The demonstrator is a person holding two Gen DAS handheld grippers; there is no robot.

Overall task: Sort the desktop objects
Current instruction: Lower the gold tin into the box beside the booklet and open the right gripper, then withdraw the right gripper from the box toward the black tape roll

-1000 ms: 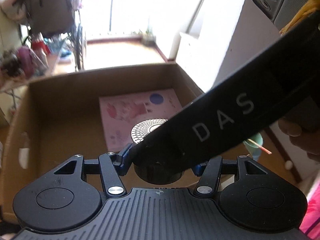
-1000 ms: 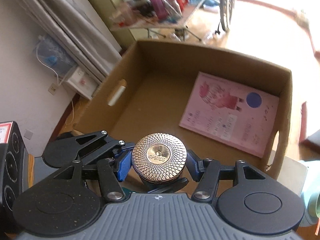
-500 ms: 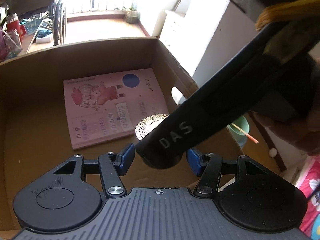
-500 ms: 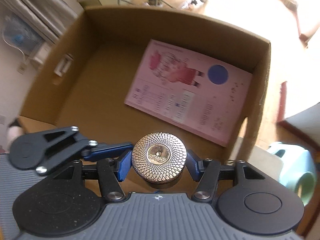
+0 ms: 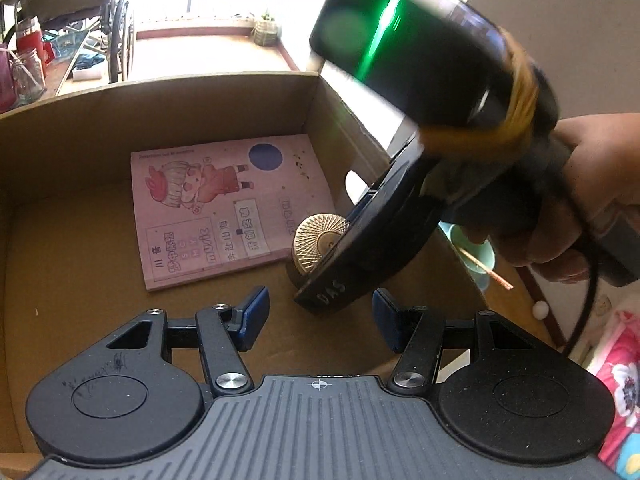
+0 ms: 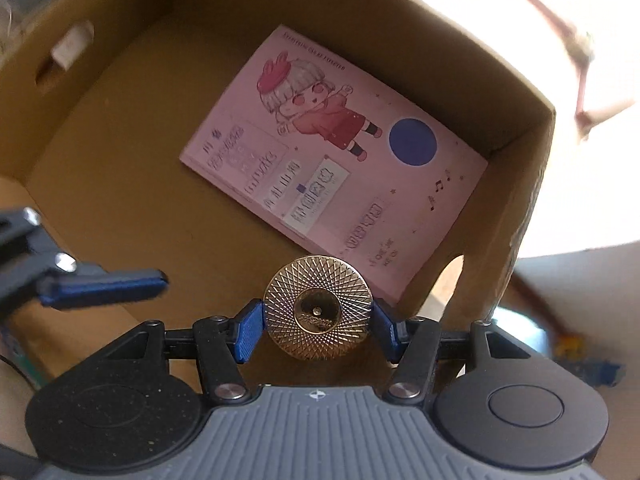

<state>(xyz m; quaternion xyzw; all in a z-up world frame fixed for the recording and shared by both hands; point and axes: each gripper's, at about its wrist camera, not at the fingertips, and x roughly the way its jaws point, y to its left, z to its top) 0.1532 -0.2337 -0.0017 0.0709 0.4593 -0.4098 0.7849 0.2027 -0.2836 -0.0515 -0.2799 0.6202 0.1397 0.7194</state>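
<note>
A round gold tin (image 6: 318,307) with an engraved lid sits between the blue pads of my right gripper (image 6: 318,322), which is shut on it, low inside a cardboard box (image 6: 520,92). The tin also shows in the left wrist view (image 5: 318,242), half hidden by the right gripper's body (image 5: 360,264). My left gripper (image 5: 318,314) is open and empty, just behind the right one, over the box floor. One of its fingers (image 6: 104,286) shows in the right wrist view. A pink illustrated booklet (image 5: 224,208) lies flat on the box floor, also in the right wrist view (image 6: 336,168).
The box has handle cutouts in its walls (image 6: 66,50) (image 5: 354,186). A mint green cup (image 5: 478,256) with a stick stands outside the right wall. A cluttered side table (image 5: 28,64) and a wheelchair stand beyond the box.
The right gripper has carried the gold tin down into the box, near the booklet's corner. The left gripper has drawn back from the tin and its jaws stand wider apart.
</note>
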